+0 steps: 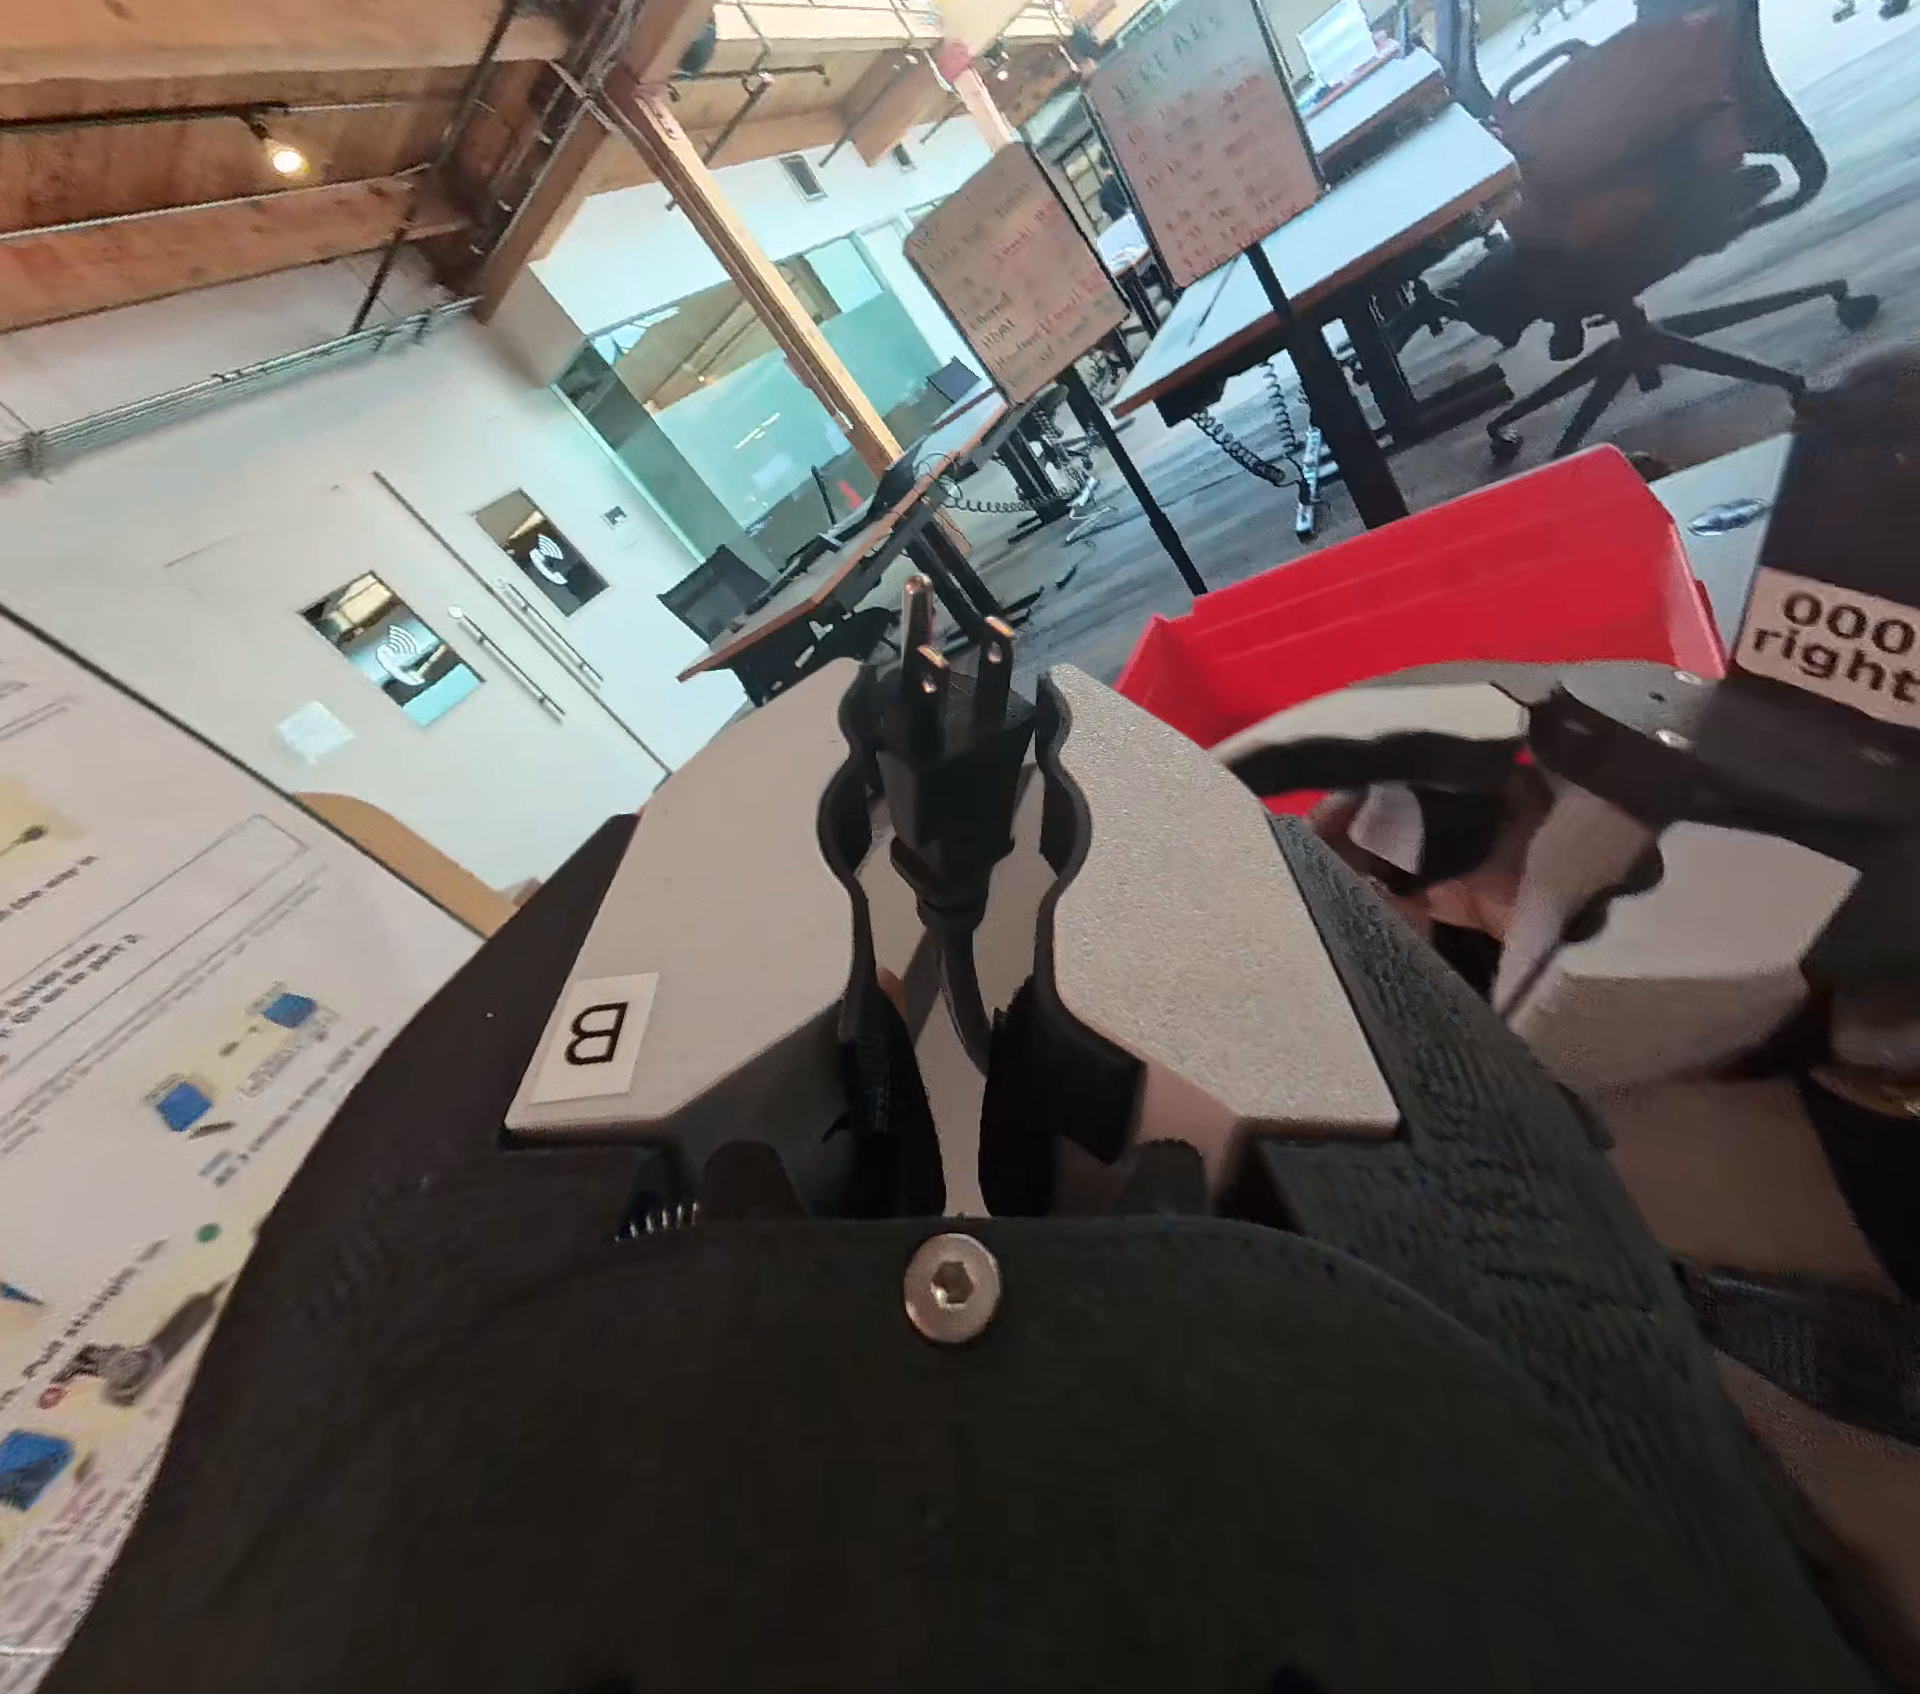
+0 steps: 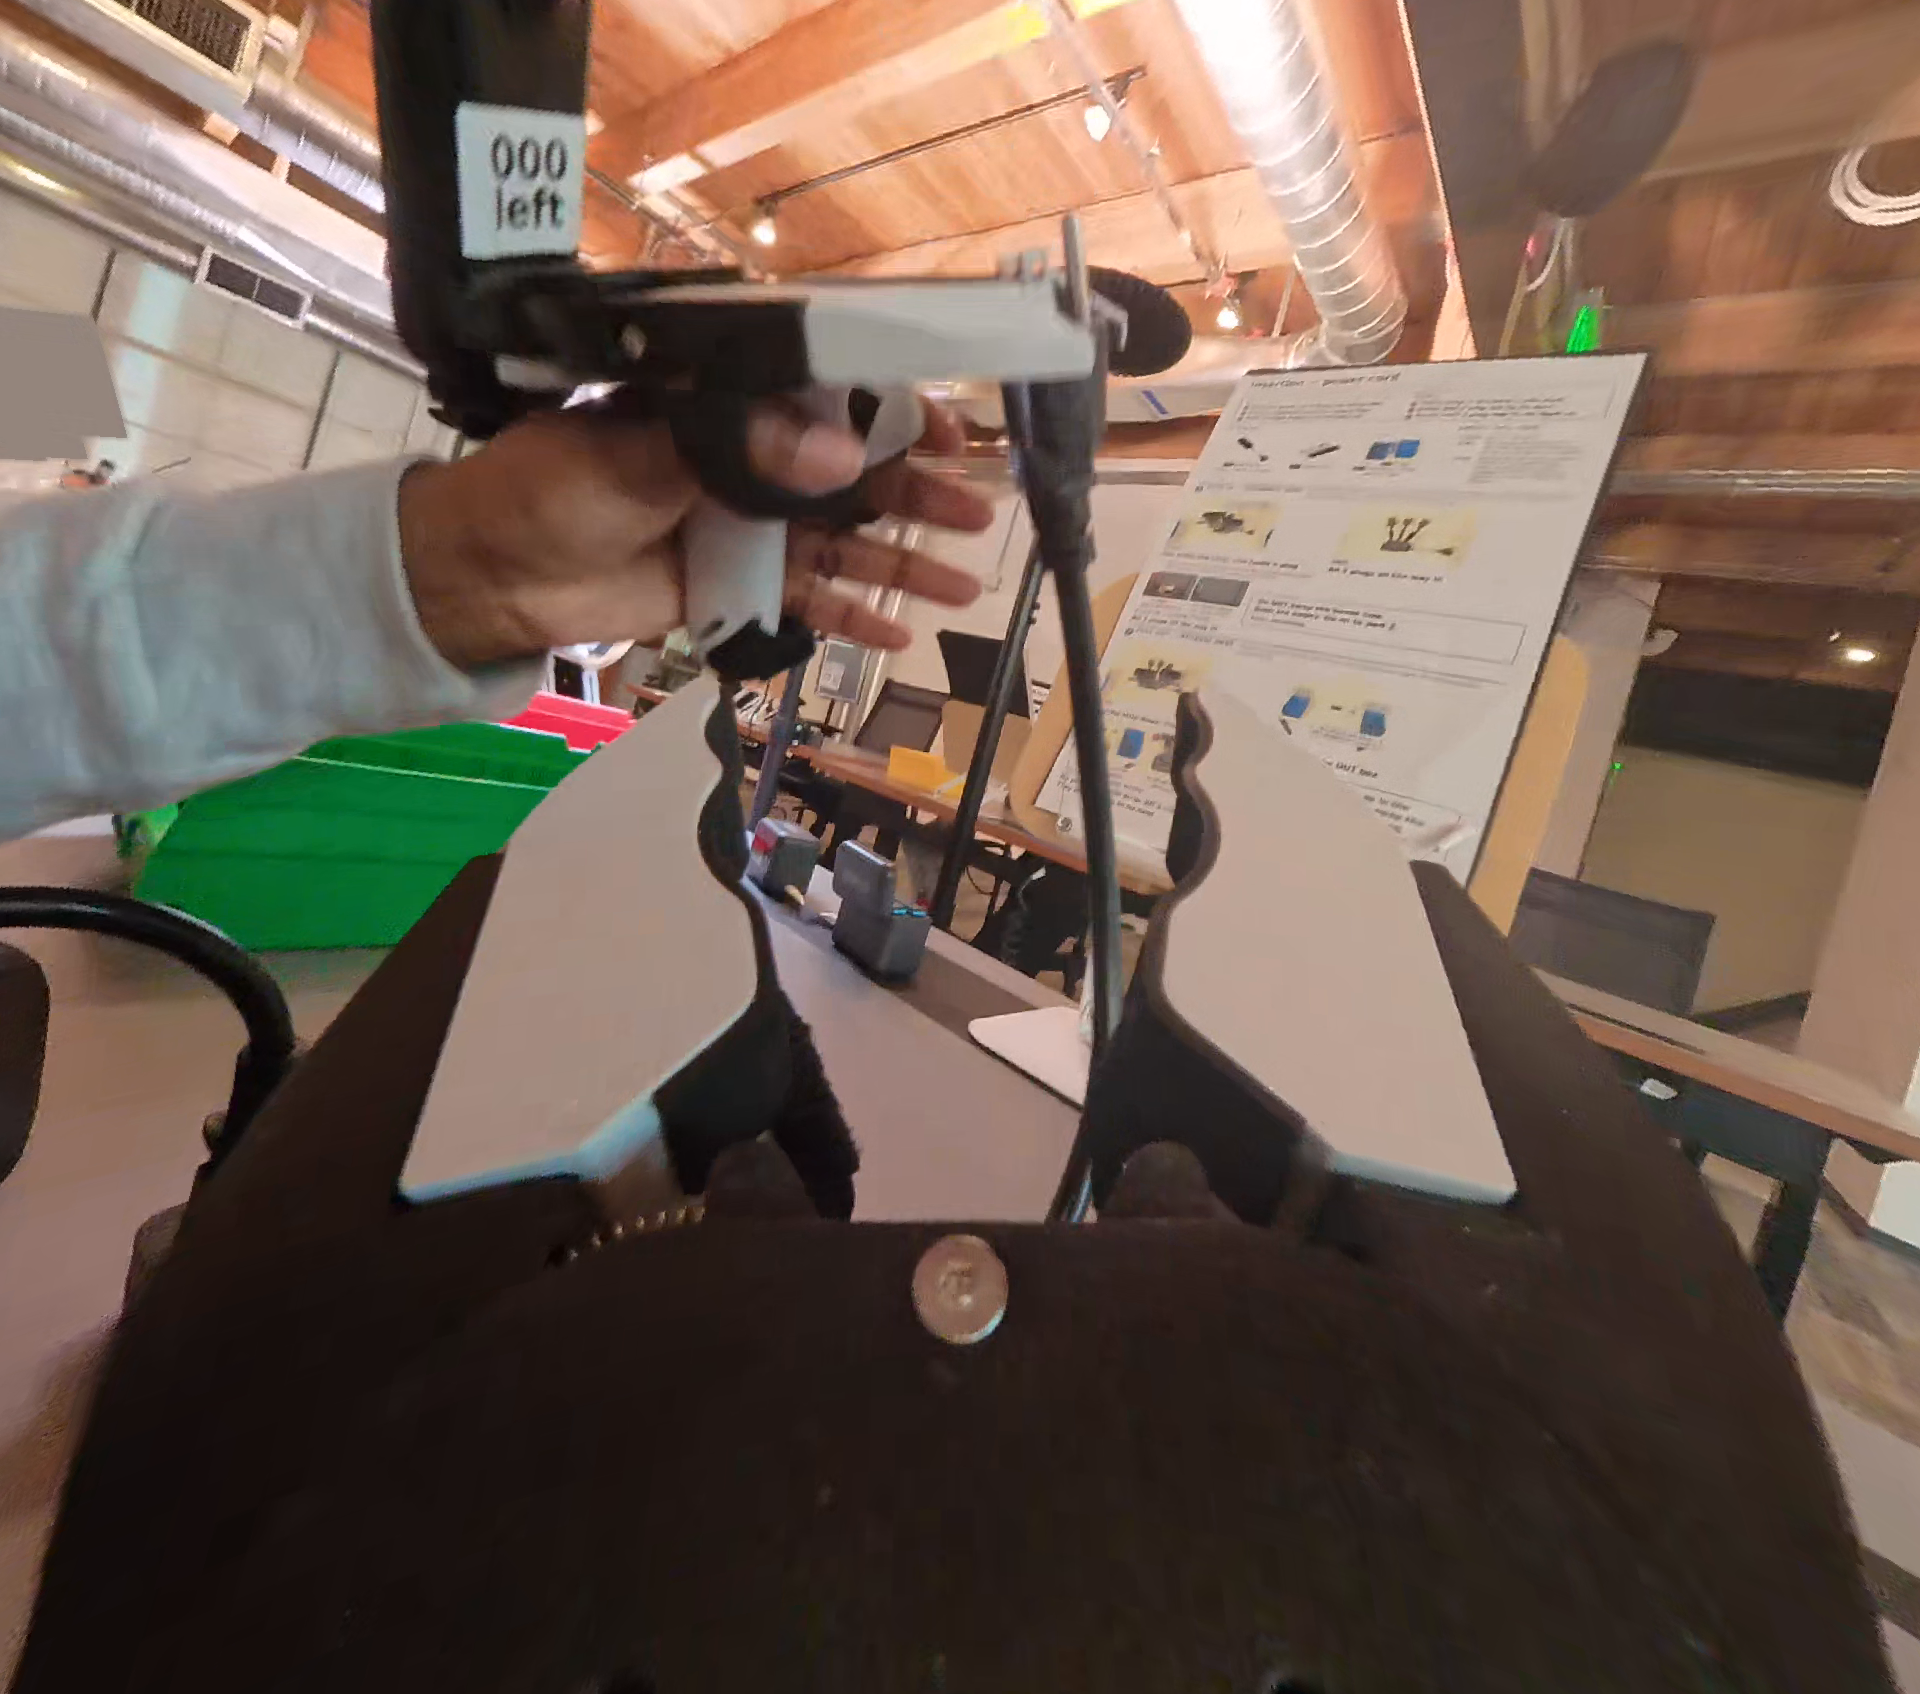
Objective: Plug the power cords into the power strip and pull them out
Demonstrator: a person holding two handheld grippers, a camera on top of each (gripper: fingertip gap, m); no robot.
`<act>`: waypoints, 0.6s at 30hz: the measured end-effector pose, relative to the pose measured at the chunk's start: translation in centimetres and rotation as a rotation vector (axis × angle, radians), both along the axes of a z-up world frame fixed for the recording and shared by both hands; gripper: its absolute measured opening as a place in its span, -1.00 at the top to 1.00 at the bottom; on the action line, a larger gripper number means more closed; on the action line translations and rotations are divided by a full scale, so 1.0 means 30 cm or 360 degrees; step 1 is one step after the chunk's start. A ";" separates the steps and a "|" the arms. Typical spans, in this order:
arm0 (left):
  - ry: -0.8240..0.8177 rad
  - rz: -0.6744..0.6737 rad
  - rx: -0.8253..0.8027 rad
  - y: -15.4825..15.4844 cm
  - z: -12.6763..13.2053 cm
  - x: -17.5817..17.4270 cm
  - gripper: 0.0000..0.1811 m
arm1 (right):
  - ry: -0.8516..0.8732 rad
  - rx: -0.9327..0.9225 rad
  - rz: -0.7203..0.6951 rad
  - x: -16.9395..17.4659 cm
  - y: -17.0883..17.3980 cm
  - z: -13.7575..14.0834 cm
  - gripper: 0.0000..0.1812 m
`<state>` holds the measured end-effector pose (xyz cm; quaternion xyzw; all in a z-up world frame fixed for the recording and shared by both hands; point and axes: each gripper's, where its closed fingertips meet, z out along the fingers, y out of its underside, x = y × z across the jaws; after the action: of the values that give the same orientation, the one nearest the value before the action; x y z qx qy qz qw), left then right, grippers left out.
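My left gripper (image 1: 951, 699) is shut on a black three-prong power plug (image 1: 948, 756), with the prongs pointing up and away from me. Its black cord (image 1: 961, 969) runs back between the jaws. In the right wrist view a hand holds the left gripper (image 2: 1086, 335) high up with the plug (image 2: 1060, 418) in its tip. The cord (image 2: 1091, 761) hangs down from the plug and passes between the fingers of my right gripper (image 2: 951, 719), close to the right finger. The right gripper is open and grips nothing. It also shows, blurred, in the left wrist view (image 1: 1351, 823). No power strip is in view.
A red bin (image 1: 1455, 595) and a green bin (image 2: 343, 834) stand on the grey table (image 2: 935, 1094). Two small grey boxes (image 2: 878, 906) sit ahead on the table. An instruction board (image 2: 1351, 584) stands at the right. A black cable (image 2: 208, 948) loops at the left. My right fingertips sit around 8 cm from my left ones.
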<state>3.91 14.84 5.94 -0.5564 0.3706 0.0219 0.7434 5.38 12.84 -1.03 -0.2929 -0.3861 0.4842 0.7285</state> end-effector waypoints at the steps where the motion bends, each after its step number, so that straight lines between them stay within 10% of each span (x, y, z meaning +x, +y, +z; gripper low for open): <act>1: -0.0014 -0.0010 -0.0019 -0.001 -0.023 0.014 0.69 | 0.0008 0.0012 -0.0017 0.004 0.001 0.006 0.12; 18: 0.0012 -0.0387 -0.0317 -0.178 -0.272 0.159 0.65 | -0.0330 0.0371 -0.0289 -0.081 -0.008 -0.093 0.79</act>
<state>8.69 9.51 -2.23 -0.5785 0.4384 -0.1029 0.6801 2.95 12.60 -3.83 -0.2885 -0.4847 0.3356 0.7545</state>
